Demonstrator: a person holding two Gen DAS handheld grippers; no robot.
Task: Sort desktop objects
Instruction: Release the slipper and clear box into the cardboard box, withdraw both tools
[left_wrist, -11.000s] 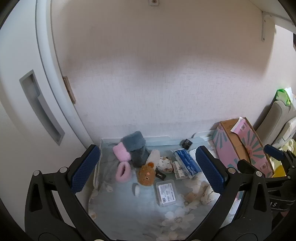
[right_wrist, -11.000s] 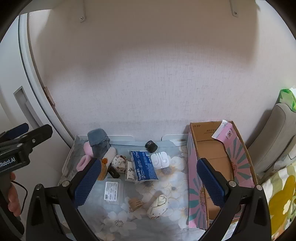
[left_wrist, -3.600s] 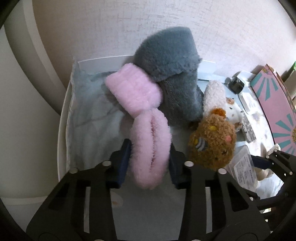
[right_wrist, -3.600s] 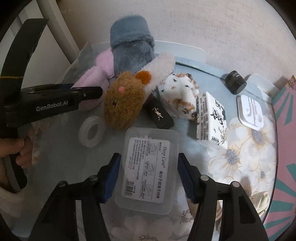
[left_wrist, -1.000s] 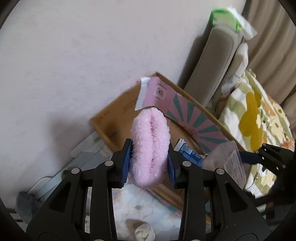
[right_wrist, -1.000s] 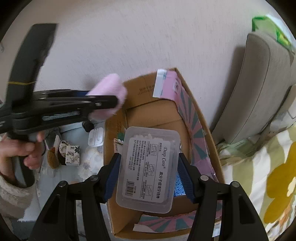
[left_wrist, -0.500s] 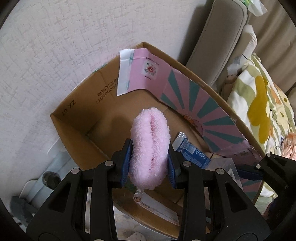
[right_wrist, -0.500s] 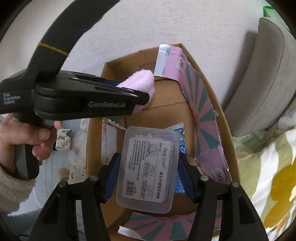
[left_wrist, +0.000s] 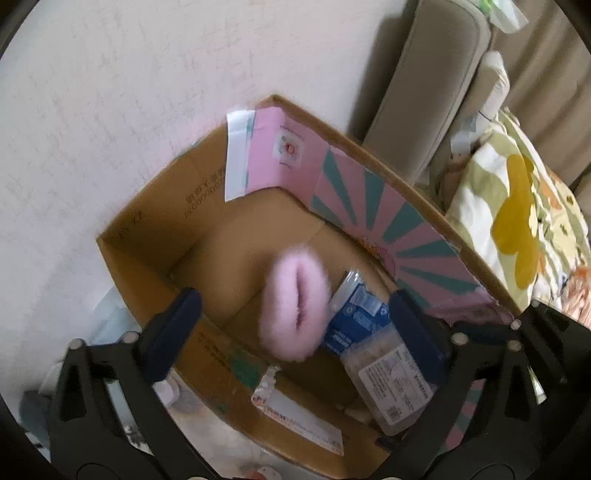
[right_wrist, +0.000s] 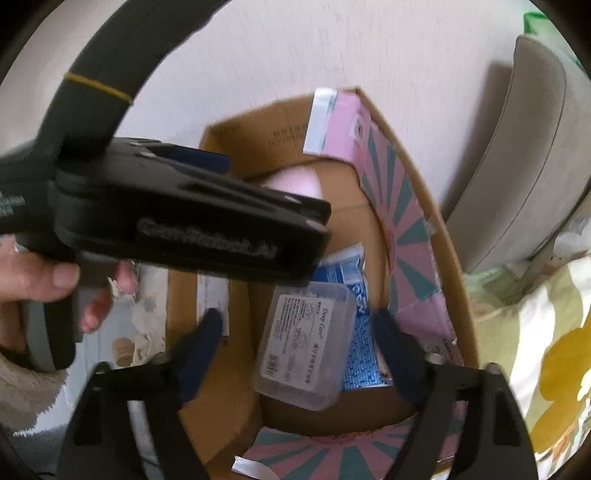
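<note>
White textured wall (left_wrist: 110, 92) across the upper left of both views; beige cushion (left_wrist: 424, 81) at upper right, with floral fabric (left_wrist: 517, 206) lower down at right. Cardboard box (left_wrist: 147, 258) in frame centre, open-topped, pink-and-teal sunburst print on its right flap and inner wall. Inside it, at left-wrist frame centre, pink fluffy roll (left_wrist: 295, 306), blurred, a dark crease down its middle, free of both fingers. Just right of it, blue packet (left_wrist: 354, 317), and lower right, clear plastic case (left_wrist: 391, 373) with a printed white label, overlapping the packet. In the right-wrist view, same case (right_wrist: 306, 339) tilted on top of the packet (right_wrist: 358, 343) at the box bottom, pink roll (right_wrist: 295, 184) peeking at upper centre behind the black left tool. Left gripper (left_wrist: 295, 325) spread wide, fingers well apart on either side of the roll, gripping nothing. Right gripper (right_wrist: 299, 350) likewise spread, the case lying loose between its blue pads, touching neither. Bare hand (right_wrist: 55, 288) at middle left clasping the left tool's handle. Floral cloth and small items at lower left, too blurred to identify.
</note>
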